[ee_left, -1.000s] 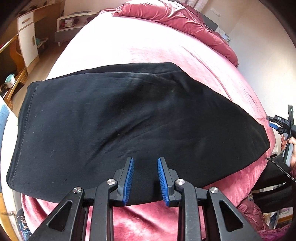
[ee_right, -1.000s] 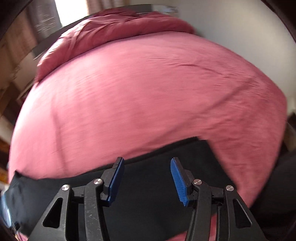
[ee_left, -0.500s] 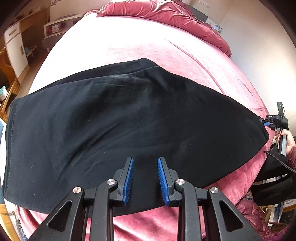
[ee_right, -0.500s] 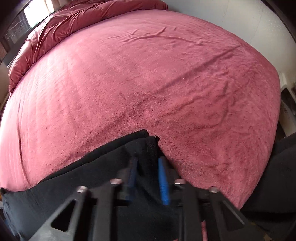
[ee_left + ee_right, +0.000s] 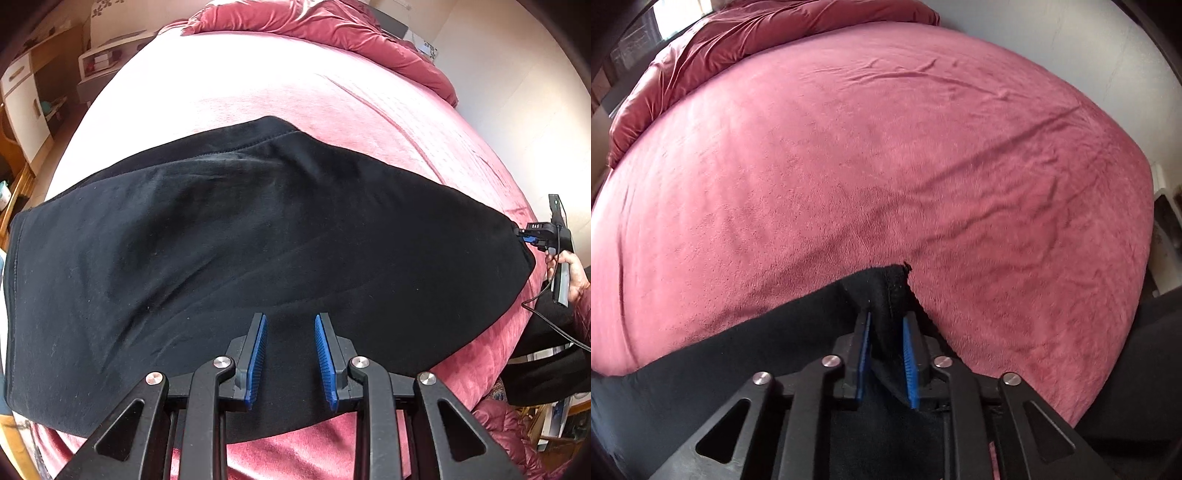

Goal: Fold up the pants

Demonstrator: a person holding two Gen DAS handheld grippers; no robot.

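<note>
Black pants (image 5: 240,251) lie folded lengthwise across a pink bed (image 5: 258,81). My left gripper (image 5: 290,325) hovers above the pants near their near edge, jaws open and empty. My right gripper (image 5: 886,325) is shut on a corner of the pants (image 5: 886,291) at the garment's right end. In the left wrist view the right gripper (image 5: 532,236) shows at the far right, pinching that tip of the fabric.
A rumpled red duvet (image 5: 332,26) lies at the head of the bed. A white wall (image 5: 517,92) runs along the right. Wooden furniture and shelves (image 5: 33,103) stand on the left beyond the bed. Dark-clothed legs (image 5: 546,354) are at the right edge.
My right gripper came down onto the pants' corner and closed on it. The left gripper drifted a little closer over the pants and stayed open.
</note>
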